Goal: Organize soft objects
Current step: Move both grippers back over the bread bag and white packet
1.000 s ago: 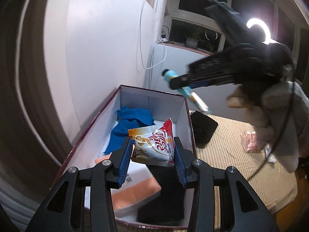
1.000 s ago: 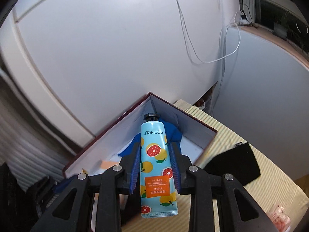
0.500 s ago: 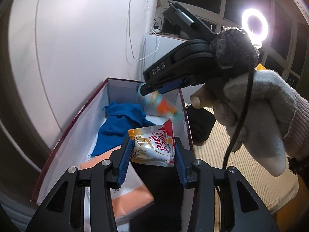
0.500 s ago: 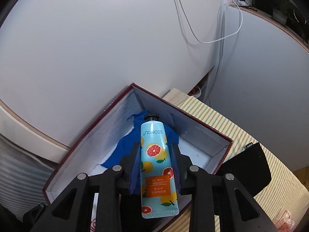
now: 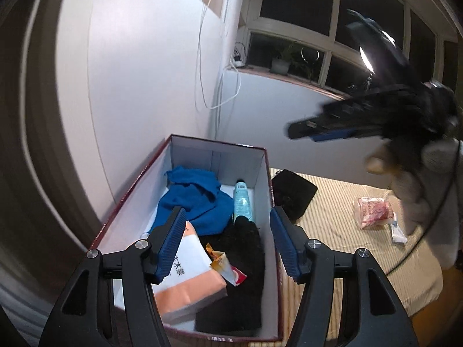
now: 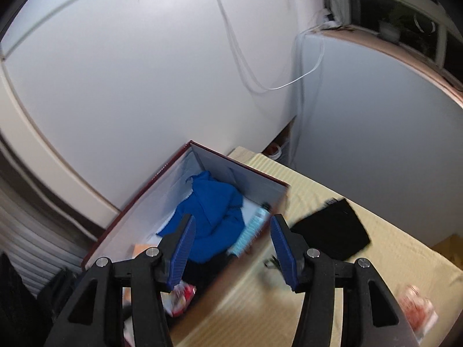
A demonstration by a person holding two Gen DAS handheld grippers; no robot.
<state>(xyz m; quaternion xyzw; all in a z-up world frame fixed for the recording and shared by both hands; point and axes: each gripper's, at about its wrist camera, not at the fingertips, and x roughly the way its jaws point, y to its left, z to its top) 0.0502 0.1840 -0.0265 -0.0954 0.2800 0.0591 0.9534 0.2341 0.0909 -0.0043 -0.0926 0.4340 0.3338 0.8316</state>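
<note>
Left wrist view: the left claw (image 5: 227, 240) has just been opening, its 2 jaws wide apart with nothing between them. The snack bag (image 5: 225, 266) lies below it in the box (image 5: 260, 179). The right claw (image 6: 231, 248) has also just been opening and holds nothing; the tube (image 5: 242, 202) lies in the box by the blue cloth (image 5: 194, 199).

1 box (image 5: 264, 173), 1 blue cloth (image 5: 196, 199), 1 tube (image 5: 242, 202), 1 snack bag (image 5: 225, 266), 2 black cloths (image 5: 246, 260), 1 tissue pack (image 5: 188, 283), 1 pink packet (image 5: 373, 212)
</note>
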